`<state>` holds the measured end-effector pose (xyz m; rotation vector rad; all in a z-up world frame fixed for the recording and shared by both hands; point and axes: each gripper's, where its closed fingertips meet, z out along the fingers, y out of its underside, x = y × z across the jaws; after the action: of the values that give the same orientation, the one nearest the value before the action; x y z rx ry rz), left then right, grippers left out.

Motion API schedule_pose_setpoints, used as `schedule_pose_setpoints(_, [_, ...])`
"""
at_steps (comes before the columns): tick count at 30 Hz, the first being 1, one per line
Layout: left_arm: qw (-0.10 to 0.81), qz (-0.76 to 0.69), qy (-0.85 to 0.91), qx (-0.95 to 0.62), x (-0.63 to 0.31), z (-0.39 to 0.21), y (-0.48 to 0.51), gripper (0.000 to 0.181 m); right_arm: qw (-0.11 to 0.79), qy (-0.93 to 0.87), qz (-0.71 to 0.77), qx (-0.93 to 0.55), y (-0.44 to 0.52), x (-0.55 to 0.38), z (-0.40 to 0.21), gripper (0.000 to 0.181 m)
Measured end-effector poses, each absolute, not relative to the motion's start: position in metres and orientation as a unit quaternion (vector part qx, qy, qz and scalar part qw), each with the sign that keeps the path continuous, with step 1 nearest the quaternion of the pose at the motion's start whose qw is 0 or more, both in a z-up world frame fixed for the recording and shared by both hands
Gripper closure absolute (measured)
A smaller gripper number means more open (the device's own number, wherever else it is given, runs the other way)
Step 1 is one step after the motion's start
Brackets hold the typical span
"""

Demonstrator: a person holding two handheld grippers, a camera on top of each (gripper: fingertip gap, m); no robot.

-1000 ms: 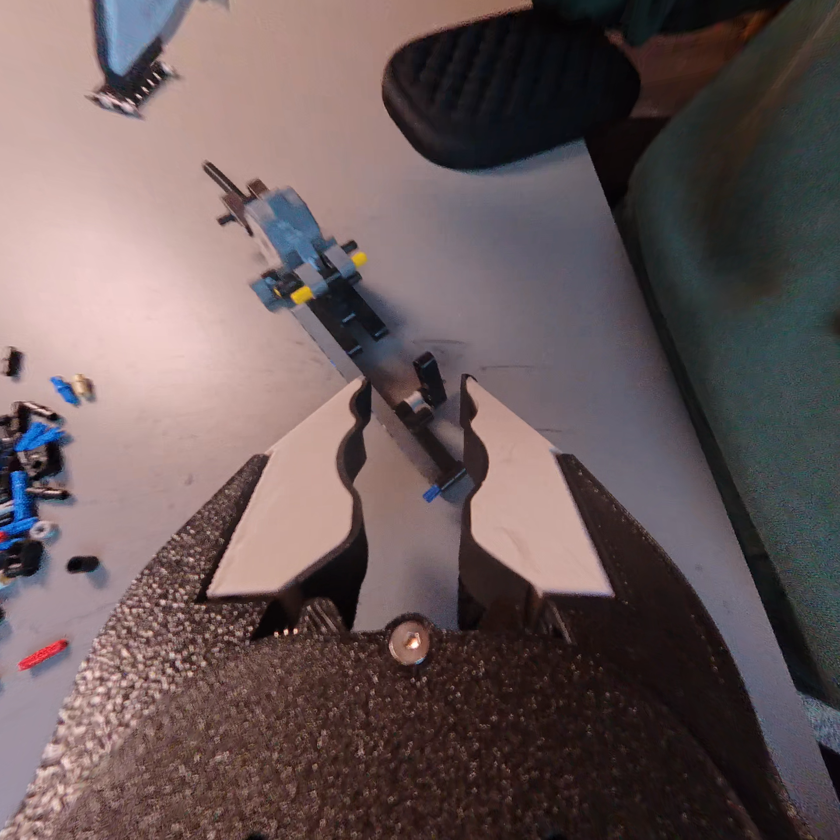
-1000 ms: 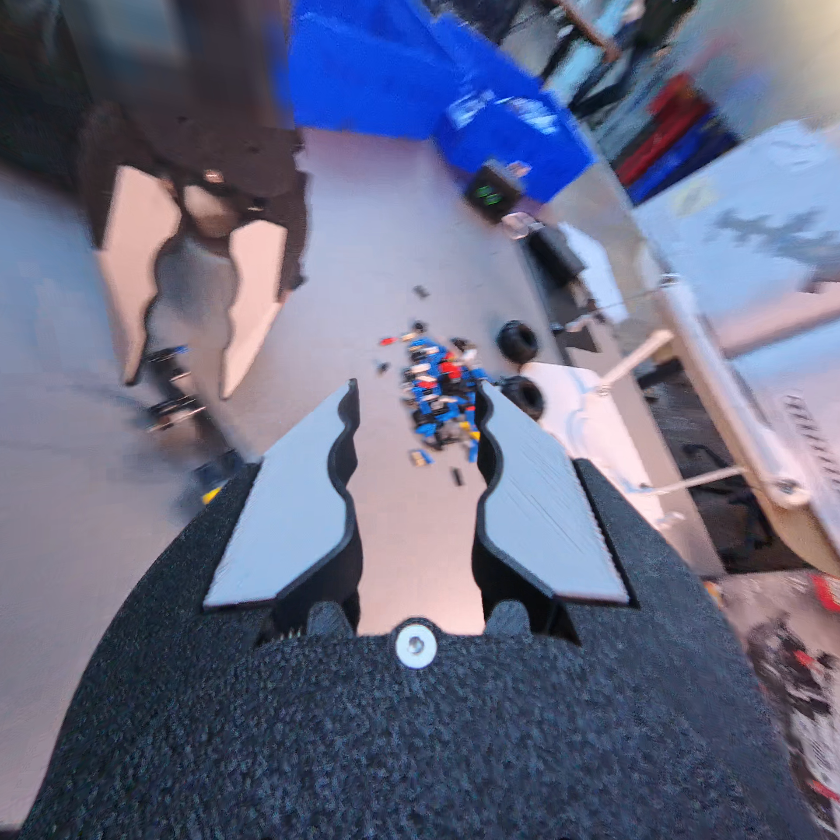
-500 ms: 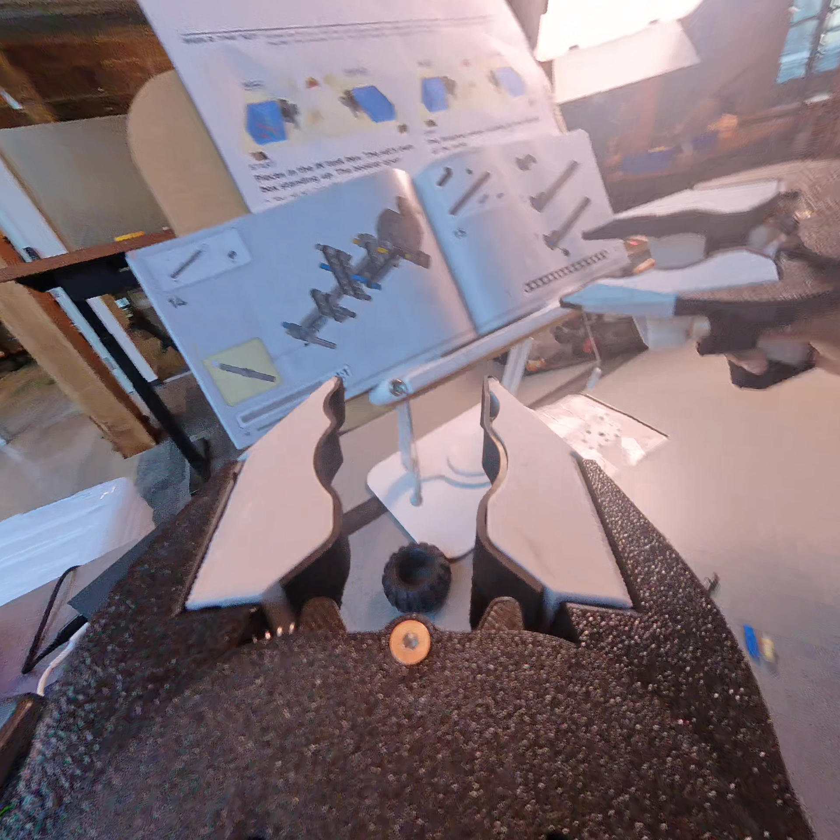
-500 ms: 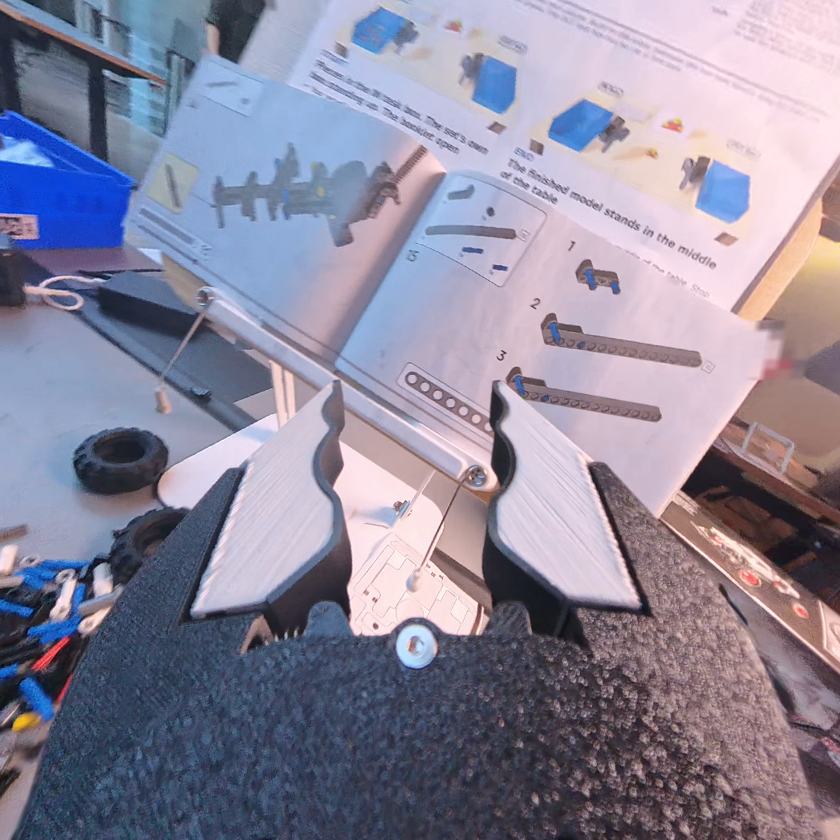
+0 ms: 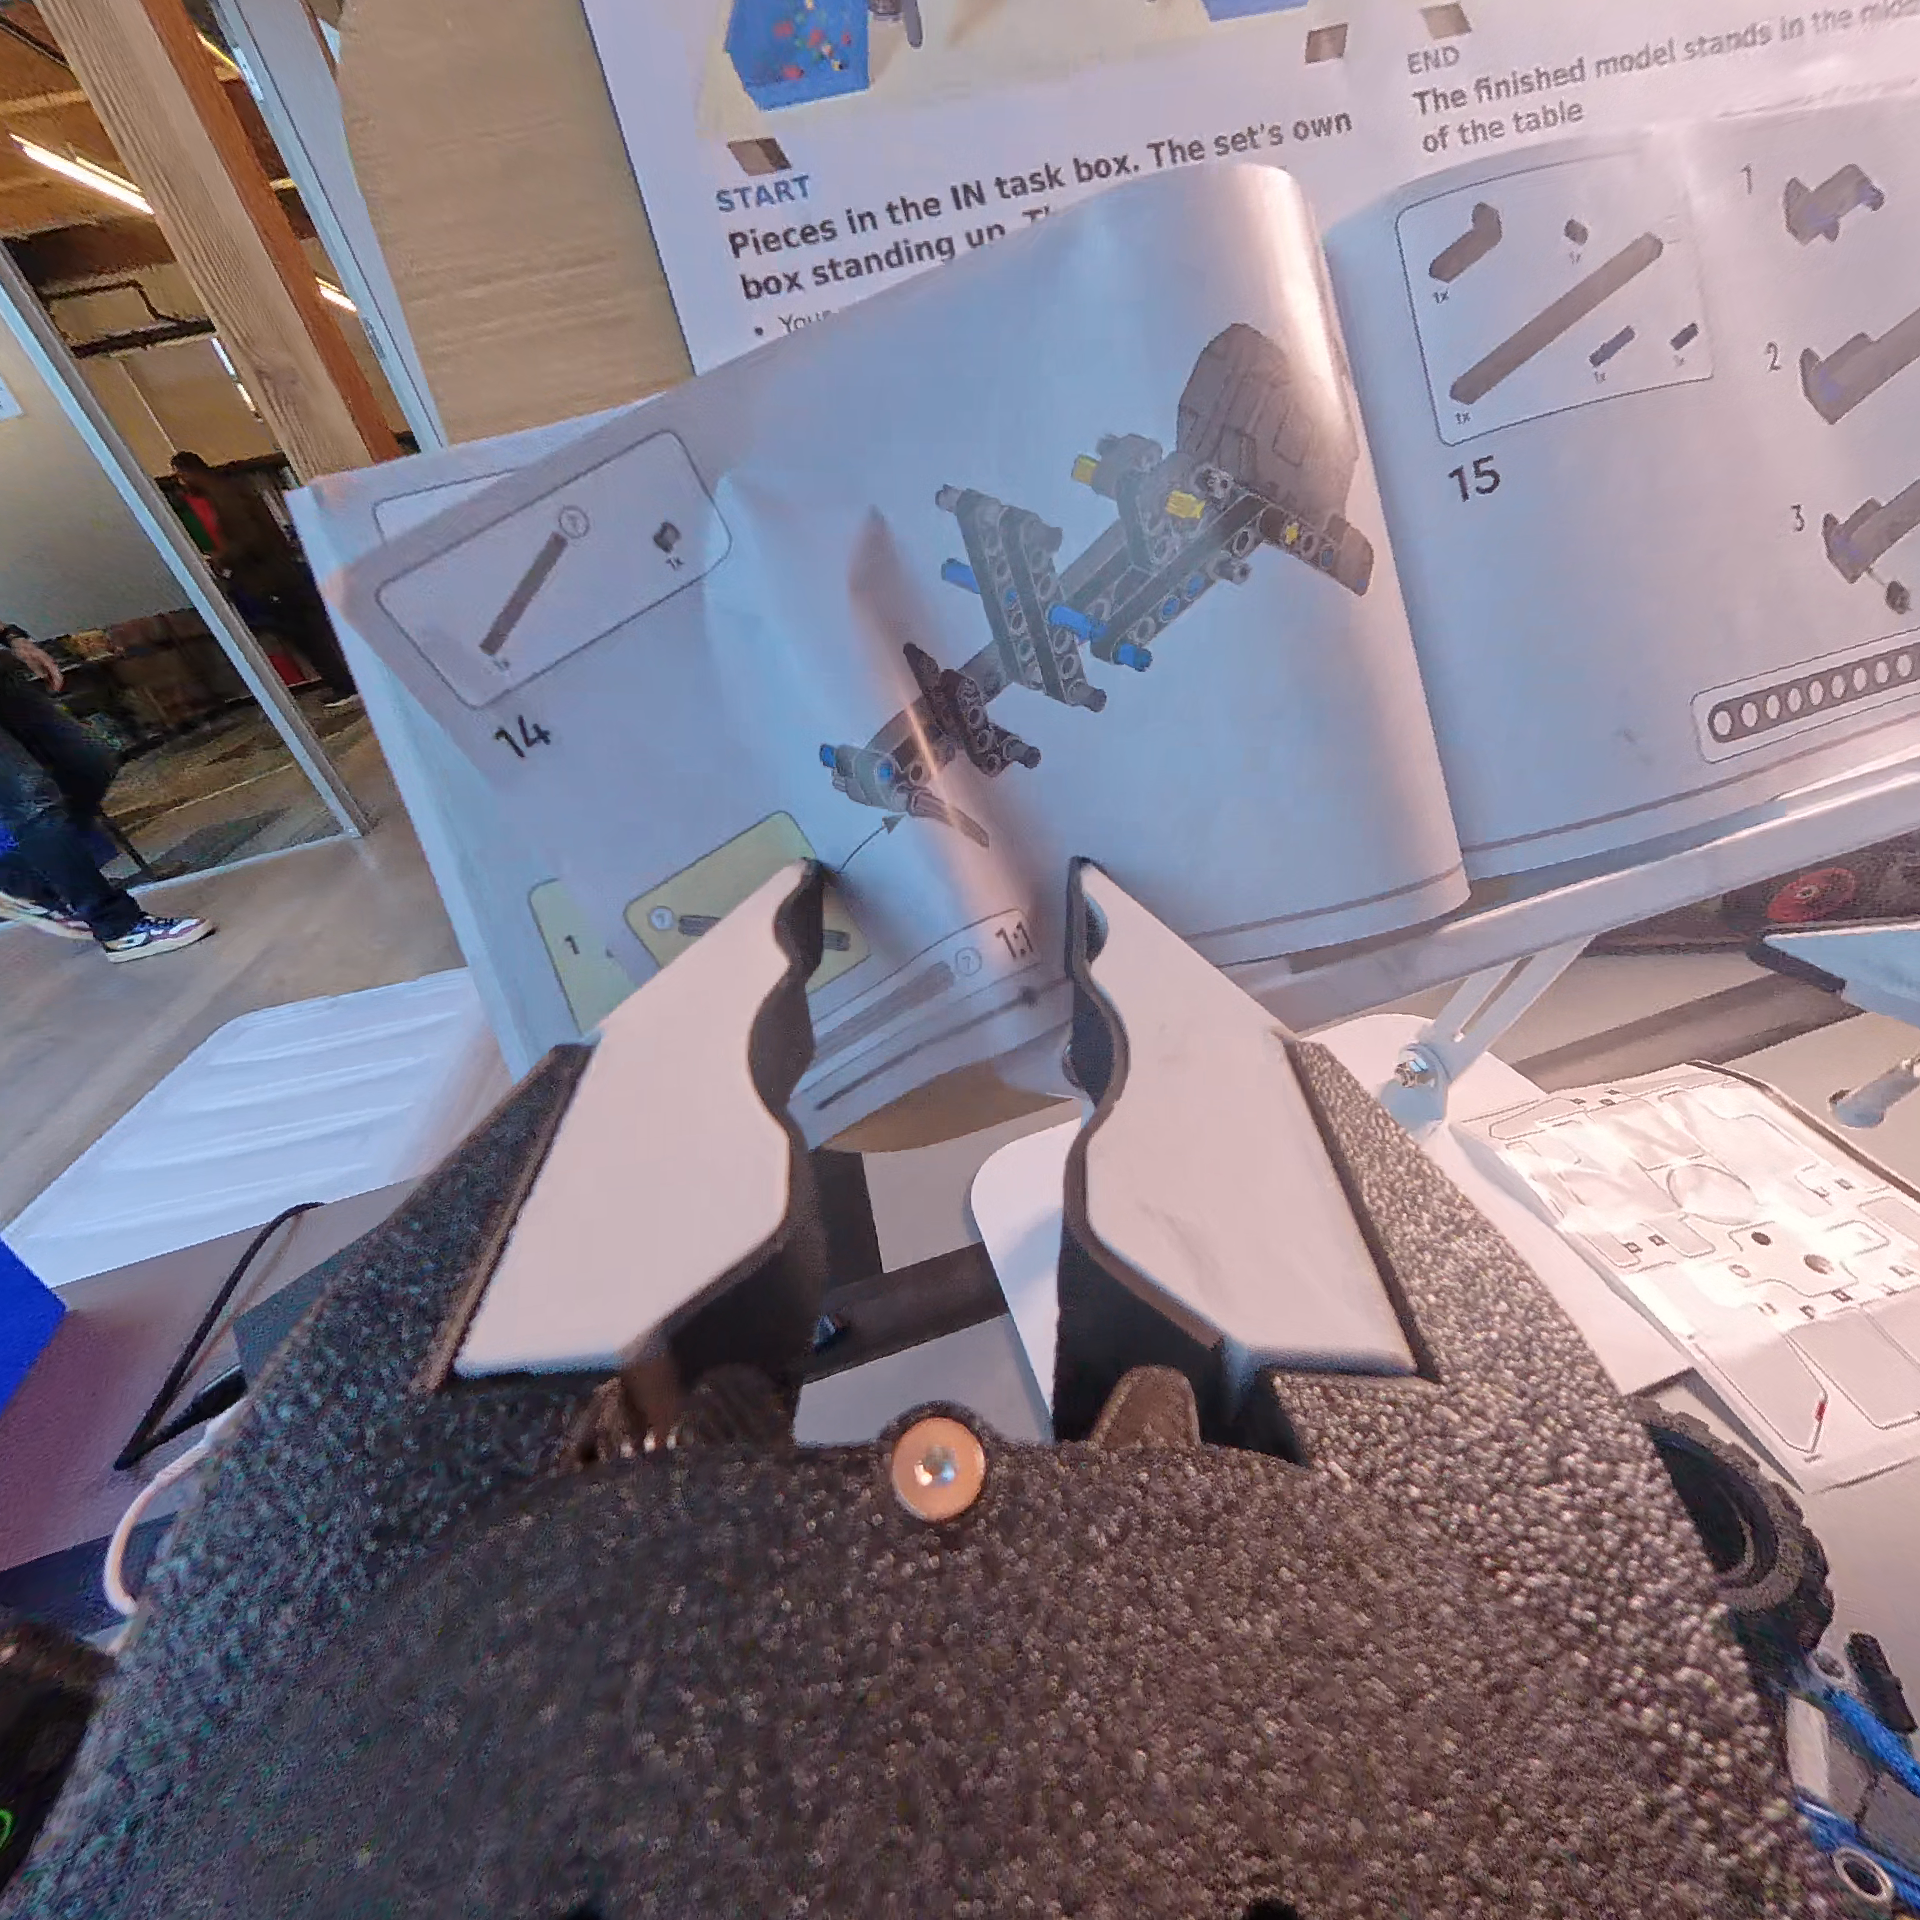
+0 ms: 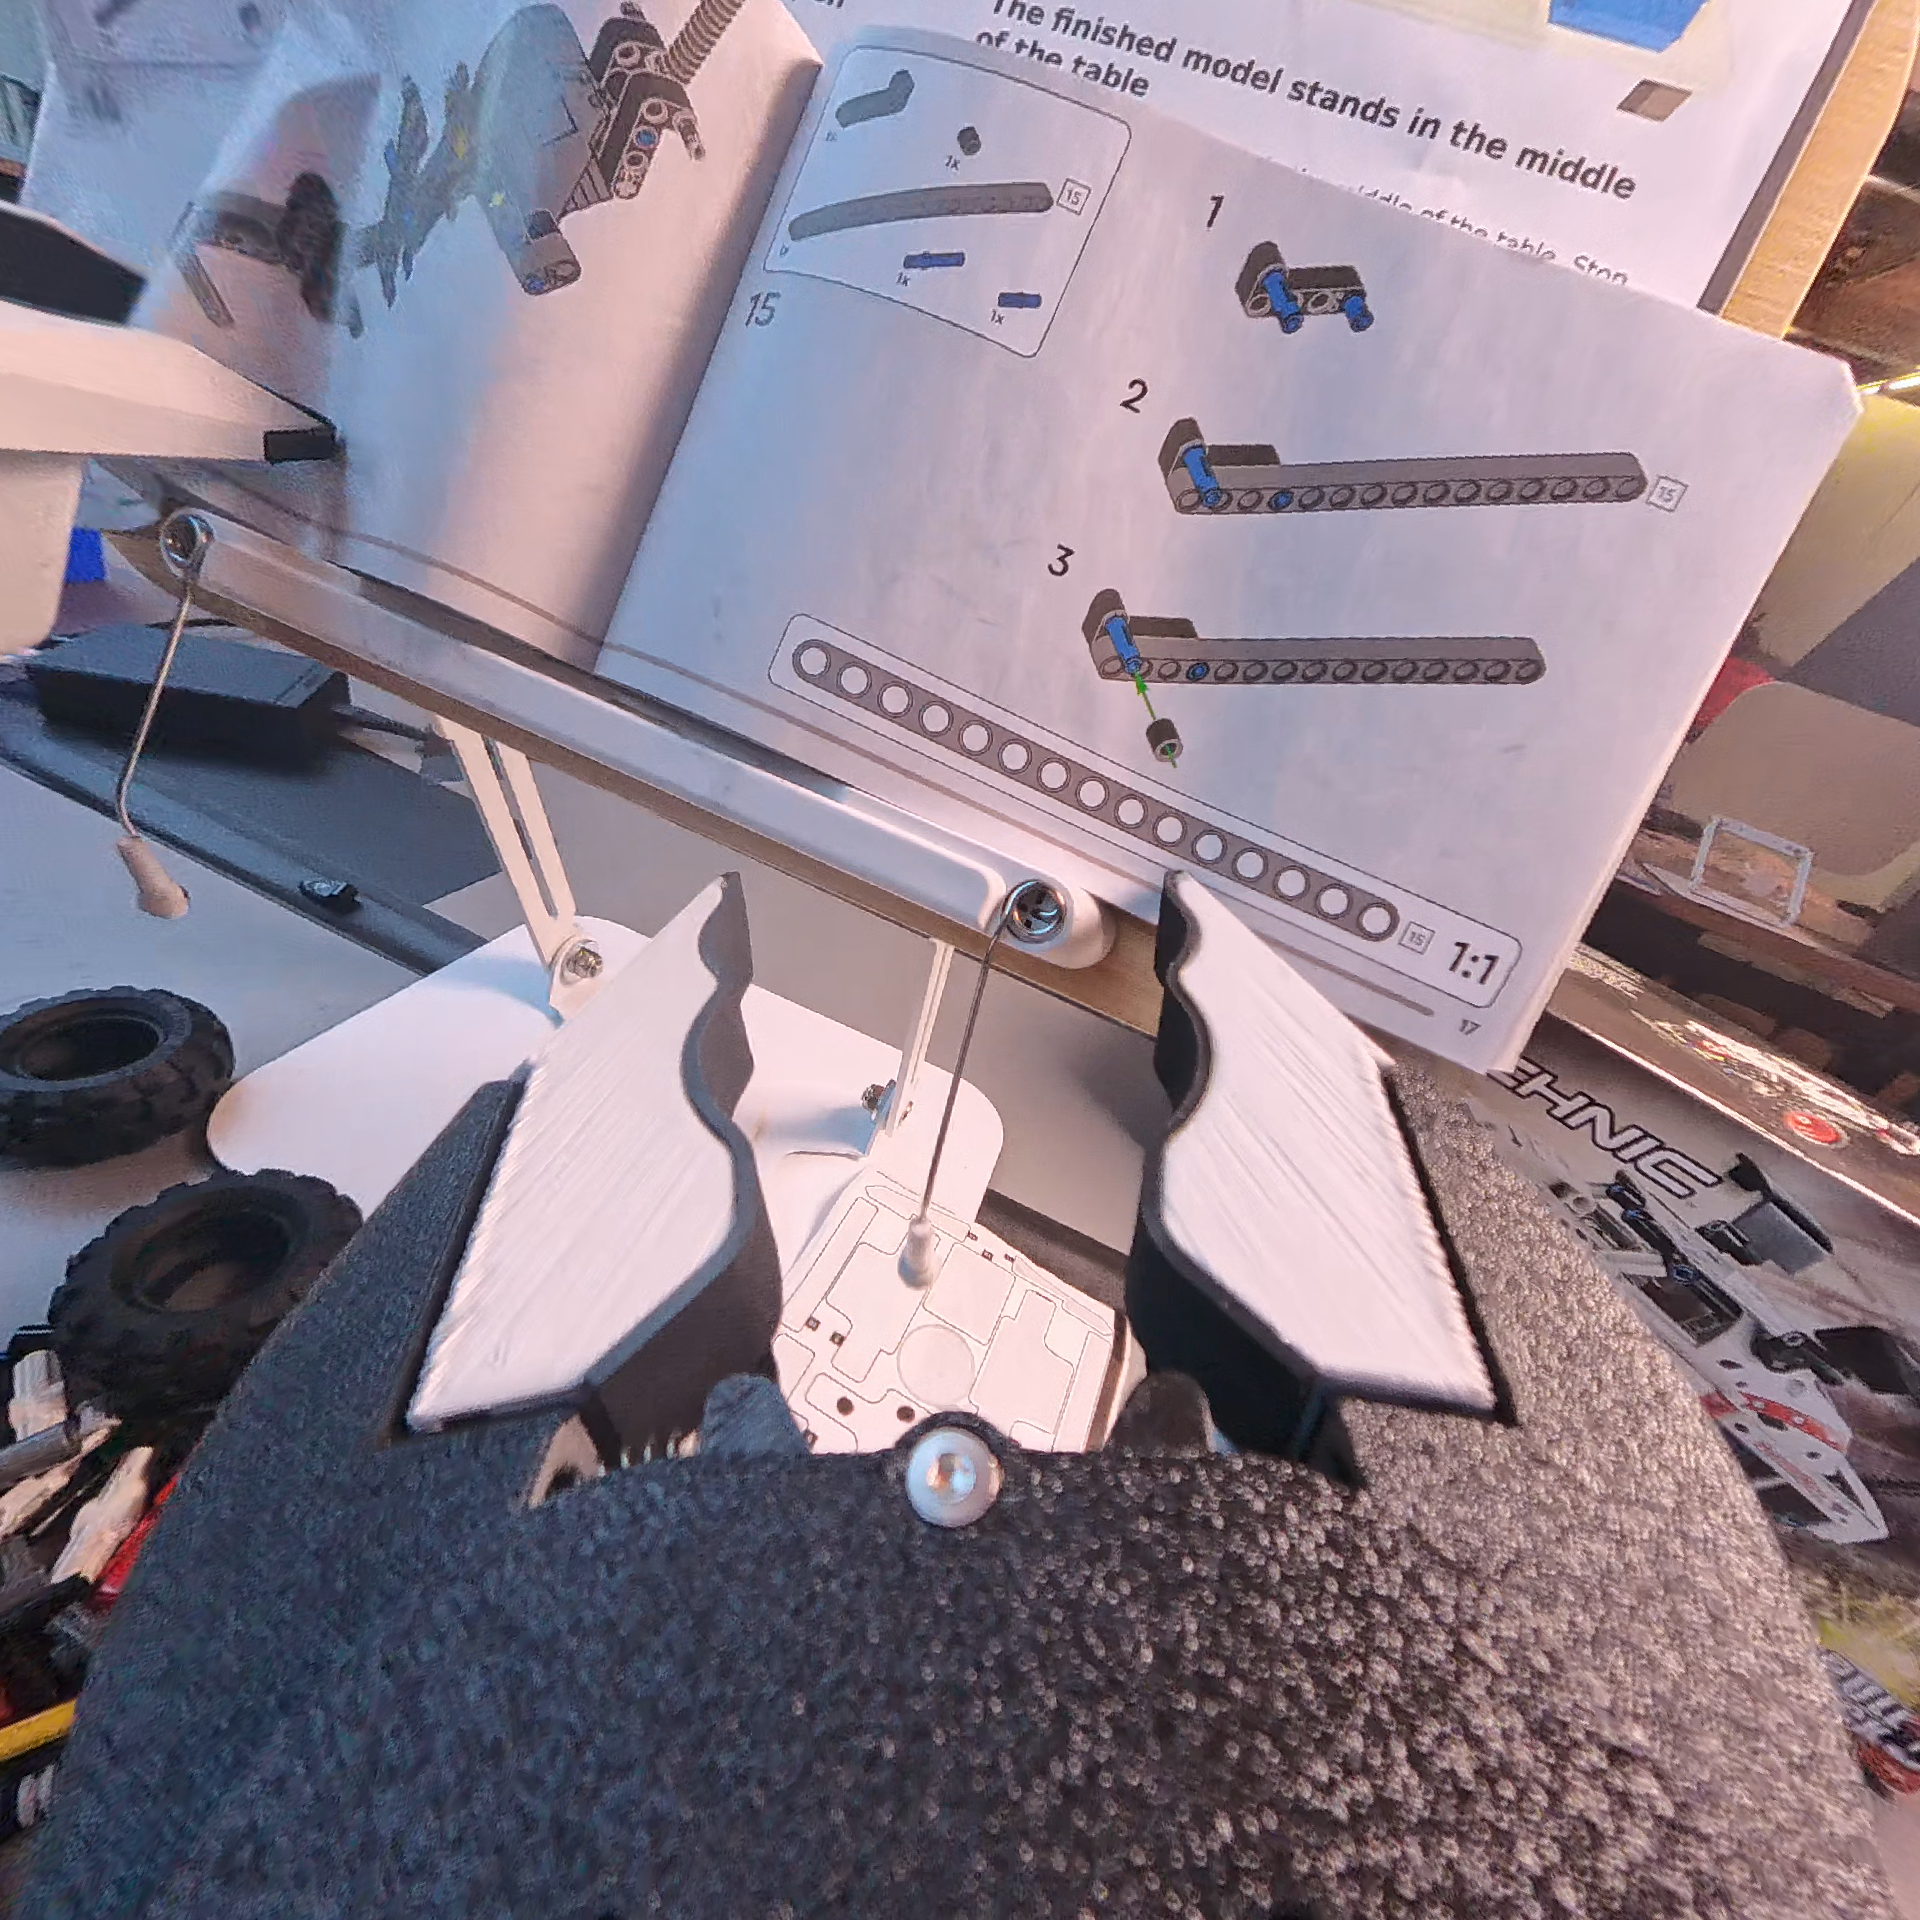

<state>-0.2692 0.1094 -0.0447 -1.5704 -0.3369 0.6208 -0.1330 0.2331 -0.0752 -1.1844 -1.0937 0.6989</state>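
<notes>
Claws both empty, both raised off the surface and aimed at the booklet. Left claw [image 5: 940, 883]: two grey wavy-edged fingers apart, nothing between them, not touching anything. Straight ahead of it is the left page of an open grey building-instruction booklet [image 5: 1039, 623], drawing of a long beam assembly on it. Right claw [image 6: 945, 894]: fingers spread wider, also holding nothing. In its gap sits the white metal ledge of the book stand [image 6: 727, 769], with a thin wire page clip [image 6: 961, 1091] hanging from the ledge's end screw; cannot tell if the clip touches the sheet below.

Booklet stands tilted back on that ledge, right page [image 6: 1247, 520] facing the right claw. Stand's white base plate [image 6: 416, 1049] rests on the pale surface [image 6: 208, 956], and a white sticker sheet [image 6: 935, 1340] lies on the plate, under the right claw.

Further out, right wrist view: two black rubber tyres [image 6: 104, 1049] on the surface left of the base, a heap of small loose building parts [image 6: 62, 1475] at the lower left edge, a printed set box [image 6: 1714, 1278] on the right. Large white printed poster [image 5: 1039, 135] stands behind the booklet. Left wrist view: far left, people in a doorway [image 5: 62, 727], well away.
</notes>
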Motion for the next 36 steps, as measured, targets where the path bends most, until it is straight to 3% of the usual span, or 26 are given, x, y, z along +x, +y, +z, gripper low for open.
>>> schedule_pose_setpoints(4, [0.665,0.26,-0.151,-0.684,-0.258,-0.038,0.116,0.163,0.641,-0.482,0.304,-0.514,0.228,-0.134,-0.075,0.102])
schedule_pose_setpoints(8, [0.7,0.193,-0.133,-0.675,-0.225,-0.018,0.129,0.171,0.659,-0.488,0.311,-0.48,0.216,-0.132,-0.062,0.101])
schedule_pose_setpoints(16, [0.716,0.066,-0.009,-0.695,-0.133,-0.002,0.16,0.163,0.659,-0.507,0.339,-0.441,0.183,-0.149,-0.039,0.099])
schedule_pose_setpoints(20, [0.741,0.008,0.08,-0.667,-0.091,0.013,0.148,0.154,0.68,-0.47,0.313,-0.468,0.208,-0.146,-0.032,0.12])
schedule_pose_setpoints(26, [0.782,0.06,-0.018,-0.621,-0.155,0.012,0.108,0.162,0.667,-0.394,0.348,-0.527,0.263,-0.116,-0.024,0.119])
schedule_pose_setpoints(33, [0.69,0.138,-0.125,-0.7,-0.242,-0.06,0.101,0.157,0.682,-0.343,0.321,-0.56,0.311,-0.085,-0.033,0.125])
schedule_pose_setpoints(36, [0.695,0.155,-0.132,-0.69,-0.255,-0.065,0.096,0.162,0.69,-0.33,0.293,-0.574,0.33,-0.072,-0.039,0.125])
